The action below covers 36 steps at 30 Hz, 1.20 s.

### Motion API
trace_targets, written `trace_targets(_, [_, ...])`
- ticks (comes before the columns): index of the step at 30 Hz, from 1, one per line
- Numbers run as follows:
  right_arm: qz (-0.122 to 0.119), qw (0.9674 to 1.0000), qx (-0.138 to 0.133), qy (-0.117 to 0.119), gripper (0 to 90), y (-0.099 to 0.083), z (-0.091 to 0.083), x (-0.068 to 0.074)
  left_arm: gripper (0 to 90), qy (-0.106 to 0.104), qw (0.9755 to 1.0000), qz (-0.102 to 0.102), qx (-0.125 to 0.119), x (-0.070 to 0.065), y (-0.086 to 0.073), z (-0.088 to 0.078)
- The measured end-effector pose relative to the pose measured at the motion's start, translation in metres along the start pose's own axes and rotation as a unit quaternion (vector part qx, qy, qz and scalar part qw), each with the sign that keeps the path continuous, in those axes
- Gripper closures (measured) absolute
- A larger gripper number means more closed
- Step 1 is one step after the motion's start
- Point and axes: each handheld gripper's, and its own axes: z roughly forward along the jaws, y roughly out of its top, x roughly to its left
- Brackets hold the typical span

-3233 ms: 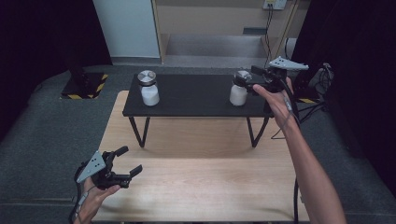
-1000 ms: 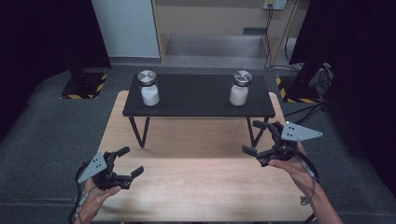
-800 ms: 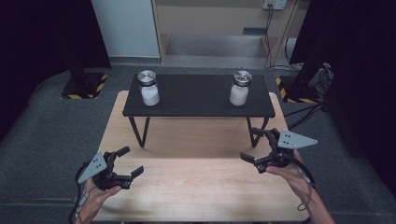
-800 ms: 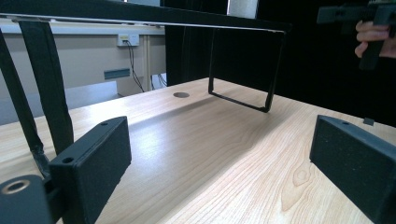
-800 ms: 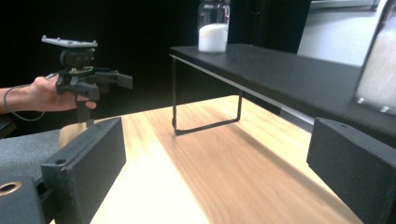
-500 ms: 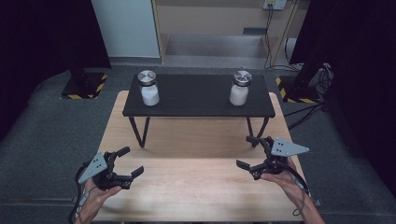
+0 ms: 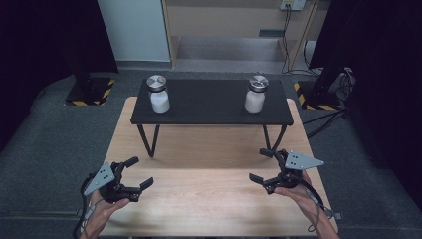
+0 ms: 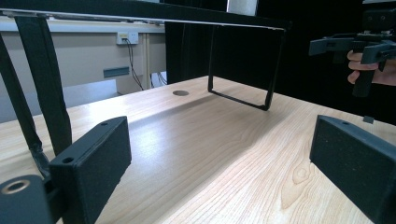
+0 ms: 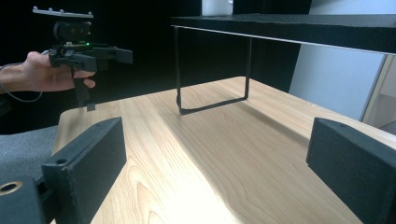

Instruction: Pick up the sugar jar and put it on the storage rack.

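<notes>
On grey carpet: light wooden table, grain running left-right, one round hole in the top visible in left gripper view.
Across far half of that table: low black shelf on thin black loop legs, one leg frame at each end. Same shelf seen from below in both gripper views, as dark slab overhead.
On shelf top, two white jars with silver lids, both upright, well apart: left jar near left end, right jar toward right end. Contents not resolvable.
Beyond table: pale wall panel, wall socket with cables, black stands with yellow-black striped bases at either side.
Near left corner of wooden table: left gripper, held in left hand, grey plate on top, jaws pointing toward table centre. Jaws spread wide, nothing between them; bare wood visible between pads in left gripper view. Hangs just above the tabletop; contact not discernible.
Near right corner: right gripper, held in right hand, jaws pointing left, grey plate on top. Jaws likewise wide apart, empty; bare wood between pads in right gripper view.
Both grippers well apart from each other and from jars, on near side of shelf.
Cable trailing from each gripper toward near edge.
</notes>
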Motion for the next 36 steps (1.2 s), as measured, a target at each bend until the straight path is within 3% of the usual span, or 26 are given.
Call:
trace_targets(8, [0.001, 1.0, -0.002, -0.001, 5.5, -0.001, 0.001, 0.001, 4.1, 0.0, 1.0, 0.0, -0.001, 0.0, 0.0, 0.0])
trace_targets(13, [0.018, 0.9997, -0.008, -0.016, 7.1, -0.008, 0.0, 0.004, 4.0, 0.0, 1.0, 0.0, -0.001, 0.0, 0.0, 0.0])
trace_targets(19, [0.019, 0.9983, -0.01, -0.055, 7.7, -0.013, -0.007, 0.013, 4.1, 0.0, 1.0, 0.0, -0.001, 0.0, 0.0, 0.0])
trace_targets(25, [0.017, 0.9942, -0.019, -0.105, 7.6, -0.021, -0.016, 0.028, 3.9, 0.001, 1.0, 0.001, -0.004, 0.0, 0.0, -0.001])
trace_targets(36, [0.025, 0.9874, -0.024, -0.155, 7.5, -0.029, -0.038, 0.042, 0.6, 0.01, 0.9999, -0.008, -0.005, -0.002, -0.001, 0.0])
